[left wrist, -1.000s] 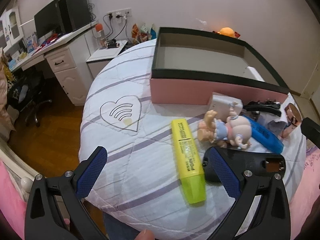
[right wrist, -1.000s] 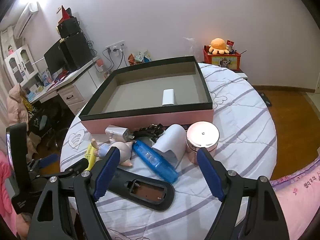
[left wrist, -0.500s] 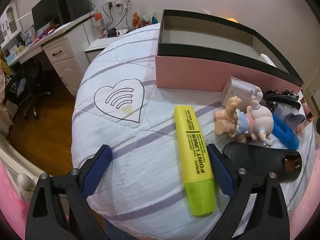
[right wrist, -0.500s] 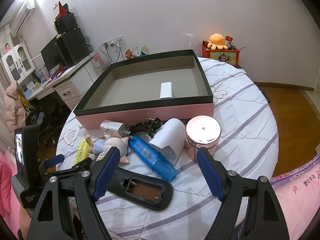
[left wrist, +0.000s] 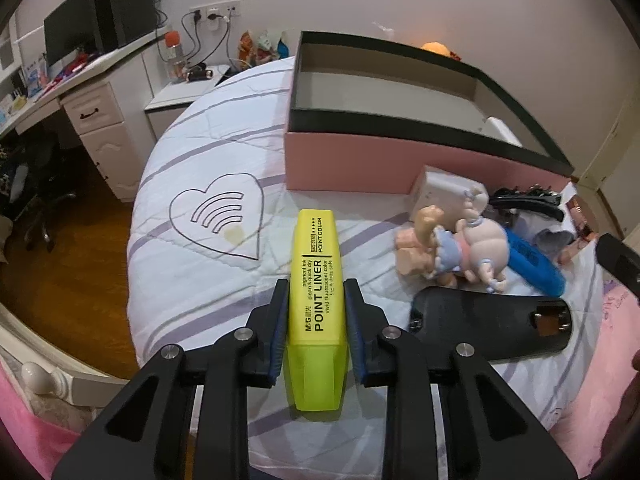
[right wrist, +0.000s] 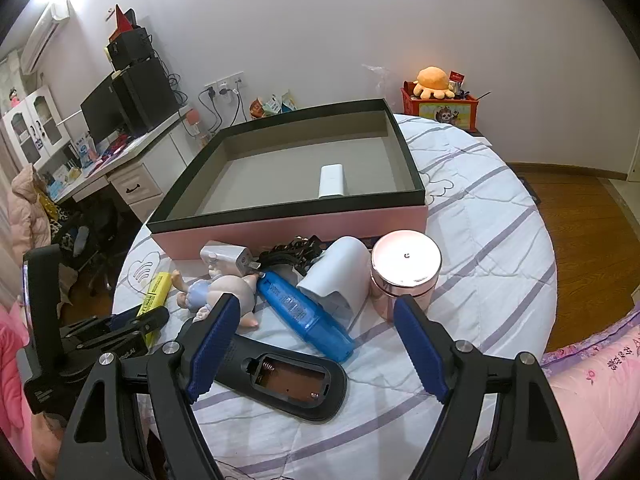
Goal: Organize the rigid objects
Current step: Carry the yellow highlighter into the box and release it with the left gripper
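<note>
Yellow highlighter [left wrist: 316, 280], pink black-rimmed box [right wrist: 296, 228], blue tube [right wrist: 304, 316], white purple-striped quilt [right wrist: 492, 248].

A white wooden desk with drawers [right wrist: 136, 184] stands at the left of the frame, carrying a black flat monitor [right wrist: 100, 114] and a black computer tower [right wrist: 146, 94]. A white wall air conditioner [right wrist: 42, 36] hangs upper left. An orange plush octopus [right wrist: 434, 82] sits atop a red box [right wrist: 444, 112], upper right.
</note>
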{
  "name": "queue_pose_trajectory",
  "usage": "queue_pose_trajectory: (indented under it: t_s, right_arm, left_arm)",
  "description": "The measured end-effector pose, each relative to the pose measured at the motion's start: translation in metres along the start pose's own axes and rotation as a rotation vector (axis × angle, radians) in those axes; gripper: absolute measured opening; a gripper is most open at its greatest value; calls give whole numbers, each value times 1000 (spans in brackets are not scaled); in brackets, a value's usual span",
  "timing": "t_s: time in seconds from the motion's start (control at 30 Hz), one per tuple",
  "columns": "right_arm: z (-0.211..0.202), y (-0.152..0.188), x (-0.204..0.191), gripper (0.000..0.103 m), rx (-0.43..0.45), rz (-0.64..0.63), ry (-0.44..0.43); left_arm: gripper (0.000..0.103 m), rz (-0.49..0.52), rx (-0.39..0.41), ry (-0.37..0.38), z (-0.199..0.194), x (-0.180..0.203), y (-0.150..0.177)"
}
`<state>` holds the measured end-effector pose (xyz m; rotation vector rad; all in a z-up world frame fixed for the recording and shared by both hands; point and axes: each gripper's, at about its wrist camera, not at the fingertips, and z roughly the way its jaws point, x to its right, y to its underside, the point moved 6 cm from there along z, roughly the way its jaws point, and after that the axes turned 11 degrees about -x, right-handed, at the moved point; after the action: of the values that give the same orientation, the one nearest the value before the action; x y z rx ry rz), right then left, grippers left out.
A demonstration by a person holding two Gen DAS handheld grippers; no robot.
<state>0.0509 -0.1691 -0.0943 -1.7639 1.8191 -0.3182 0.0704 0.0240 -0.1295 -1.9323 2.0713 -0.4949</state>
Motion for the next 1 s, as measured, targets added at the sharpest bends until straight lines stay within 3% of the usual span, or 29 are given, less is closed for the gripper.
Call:
queue_pose_trajectory:
  t_s: [0.47, 0.7, 1.0]
  right_arm:
    - [-5, -5, 4, 81, 12, 19, -6]
    - [-16, -31, 4, 81, 52, 15, -12]
    - [-2, -82, 15, 81, 72, 16, -2]
  left_arm:
    - [26, 32, 94, -17, -45, 16, -19]
    - [27, 52, 142, 11, -57, 34, -75]
    - [27, 65, 92, 23, -5, 53, -150]
